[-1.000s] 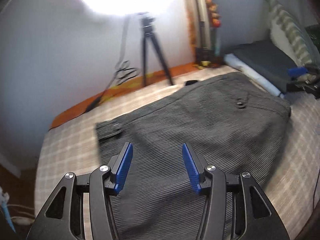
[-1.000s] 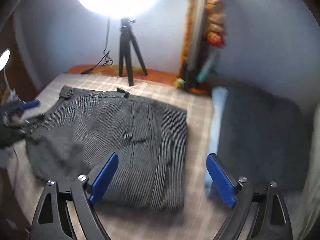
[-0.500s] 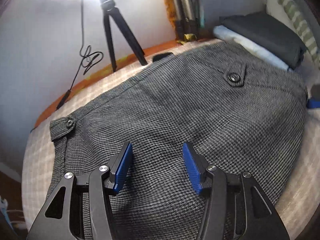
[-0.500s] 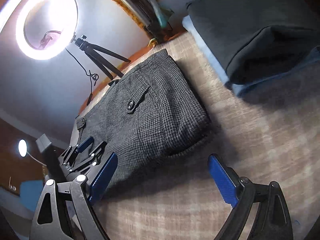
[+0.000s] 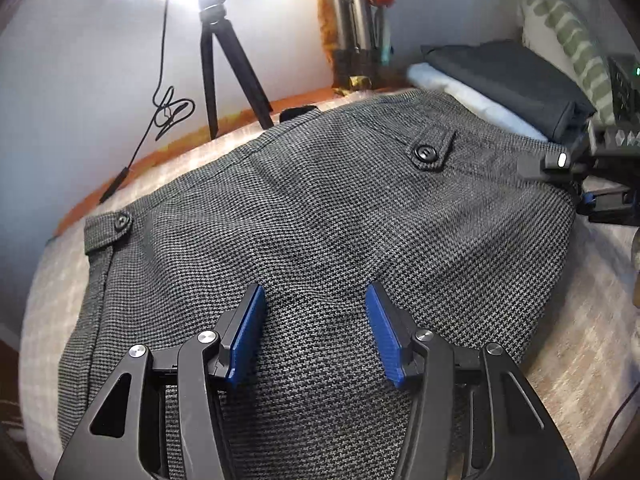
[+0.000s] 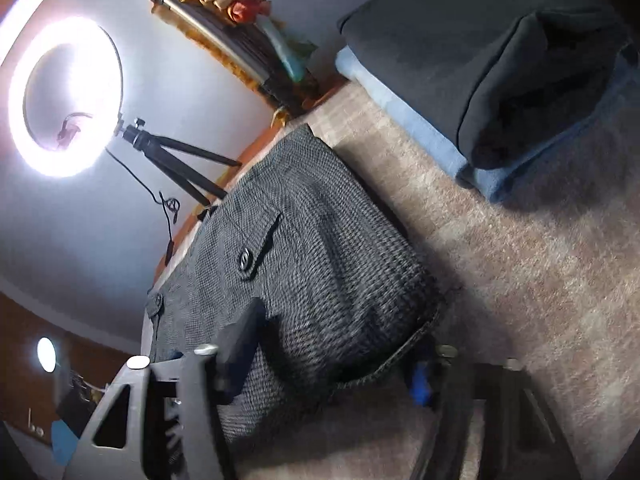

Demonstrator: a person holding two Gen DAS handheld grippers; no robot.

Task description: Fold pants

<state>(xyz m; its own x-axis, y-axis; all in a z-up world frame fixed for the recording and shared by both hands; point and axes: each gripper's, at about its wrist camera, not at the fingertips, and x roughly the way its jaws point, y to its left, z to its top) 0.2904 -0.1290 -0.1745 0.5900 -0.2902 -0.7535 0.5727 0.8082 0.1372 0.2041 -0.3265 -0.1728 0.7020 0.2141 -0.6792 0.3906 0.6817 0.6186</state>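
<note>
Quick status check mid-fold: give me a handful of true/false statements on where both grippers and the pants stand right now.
1. The left gripper is open above the pants, holding nothing. True.
2. The right gripper is far from the pants, over the stack of folded clothes. False: its fingers straddle the pants' folded edge nearest it, one above and one below the fabric.
3. A buttoned pocket flap faces up on the pants. True.
4. The pants hang off the side of the bed. False: they lie folded flat on the checked bedcover.
5. The ring light is switched off. False: it glows brightly on its tripod.
</note>
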